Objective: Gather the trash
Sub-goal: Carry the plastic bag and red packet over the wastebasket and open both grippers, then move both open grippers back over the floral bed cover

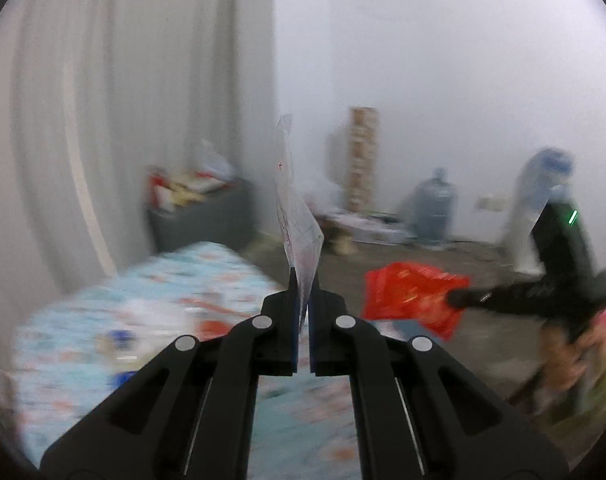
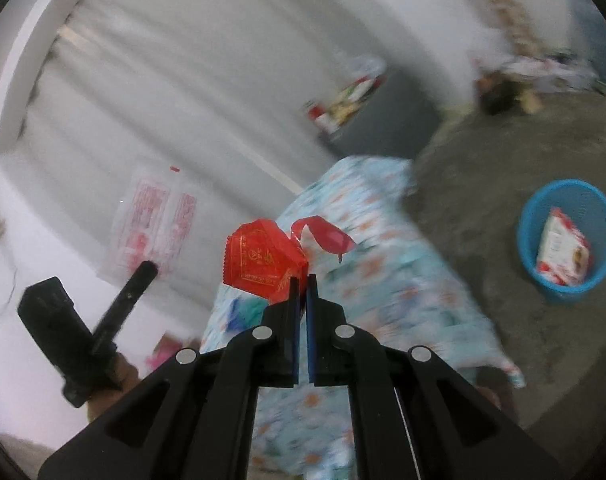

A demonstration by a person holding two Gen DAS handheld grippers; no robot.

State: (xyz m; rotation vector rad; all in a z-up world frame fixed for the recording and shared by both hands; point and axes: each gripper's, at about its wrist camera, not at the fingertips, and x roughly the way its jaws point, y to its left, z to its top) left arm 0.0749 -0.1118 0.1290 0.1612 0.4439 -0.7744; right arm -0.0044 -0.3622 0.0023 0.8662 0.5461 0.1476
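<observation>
Wrappers (image 2: 263,258) pinched, surroundings motion-blurred

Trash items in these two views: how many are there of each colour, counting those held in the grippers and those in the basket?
Red: 1, the red wrapper held in the right gripper.
Clear with red print: 1, the clear wrapper held in the left gripper.
White and red: 1, the packet in the blue basket.
Total: 3

Your left gripper (image 1: 302,280) and right gripper (image 2: 302,280) share one build: black linkage arms, round silver pivot pins, blue-edged fingers (image 2: 311,320); a green light glows on the right one's body.
</observation>
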